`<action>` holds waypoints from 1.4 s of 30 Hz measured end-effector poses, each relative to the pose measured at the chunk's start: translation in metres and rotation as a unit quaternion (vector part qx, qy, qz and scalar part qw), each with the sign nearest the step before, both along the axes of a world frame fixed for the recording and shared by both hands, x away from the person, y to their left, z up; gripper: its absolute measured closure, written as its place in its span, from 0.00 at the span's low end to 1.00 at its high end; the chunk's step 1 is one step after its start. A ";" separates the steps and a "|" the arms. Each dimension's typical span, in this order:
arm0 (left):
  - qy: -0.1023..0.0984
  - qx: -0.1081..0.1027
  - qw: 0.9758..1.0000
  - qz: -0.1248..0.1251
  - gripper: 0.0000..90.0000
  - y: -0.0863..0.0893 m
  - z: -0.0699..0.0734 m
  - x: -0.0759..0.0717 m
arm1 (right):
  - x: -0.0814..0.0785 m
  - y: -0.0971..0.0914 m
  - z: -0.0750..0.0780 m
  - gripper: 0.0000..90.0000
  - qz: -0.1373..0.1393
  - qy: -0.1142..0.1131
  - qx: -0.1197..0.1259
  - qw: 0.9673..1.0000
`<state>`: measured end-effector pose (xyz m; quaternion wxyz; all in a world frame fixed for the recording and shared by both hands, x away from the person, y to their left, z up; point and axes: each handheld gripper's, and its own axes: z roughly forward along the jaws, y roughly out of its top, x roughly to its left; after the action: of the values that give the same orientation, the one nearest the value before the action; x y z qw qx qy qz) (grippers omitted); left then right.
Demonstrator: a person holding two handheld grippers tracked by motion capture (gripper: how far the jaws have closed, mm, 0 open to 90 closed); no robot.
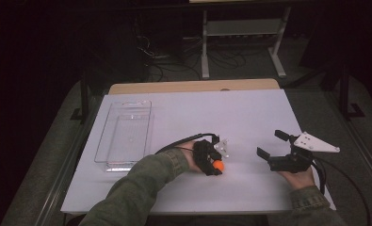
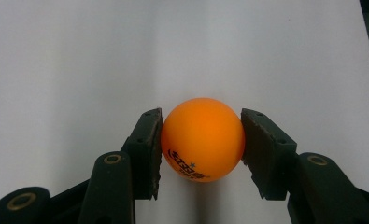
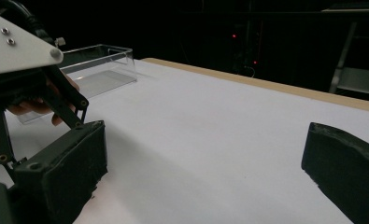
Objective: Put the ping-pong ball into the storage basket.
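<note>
Left gripper [image 2: 202, 154] pinches the small orange table-tennis ball [image 2: 203, 139] across its middle — light, smooth, probably dent-prone — while the right gripper [image 1: 274, 143] waits wide open.

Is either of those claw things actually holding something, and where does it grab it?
The left gripper holds the orange ball, pinched at its two opposite sides. The right gripper holds nothing.

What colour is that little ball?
Orange with dark print, the small round ball; clearest in the left gripper view.
</note>
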<state>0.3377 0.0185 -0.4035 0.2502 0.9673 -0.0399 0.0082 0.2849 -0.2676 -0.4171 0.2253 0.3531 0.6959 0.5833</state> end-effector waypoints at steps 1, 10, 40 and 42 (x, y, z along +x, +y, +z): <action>-0.001 -0.001 1.000 0.001 0.56 0.001 0.001 0.000 | 0.000 0.000 0.000 0.00 0.001 0.000 -0.001 1.000; -0.004 -0.002 1.000 0.005 0.56 0.006 0.009 0.000 | 0.001 0.001 -0.001 0.00 0.002 0.000 -0.002 1.000; -0.024 -0.003 0.999 0.030 0.56 0.038 0.042 -0.002 | 0.001 0.003 -0.001 0.00 0.004 0.003 -0.006 1.000; -0.027 -0.003 0.999 0.033 0.56 0.040 0.045 -0.003 | 0.001 0.003 -0.002 0.00 0.004 0.004 -0.006 1.000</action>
<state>0.3349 0.0587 -0.3581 0.2519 0.9667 -0.0148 0.0428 0.2861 -0.2643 -0.4187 0.2223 0.3515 0.7016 0.5786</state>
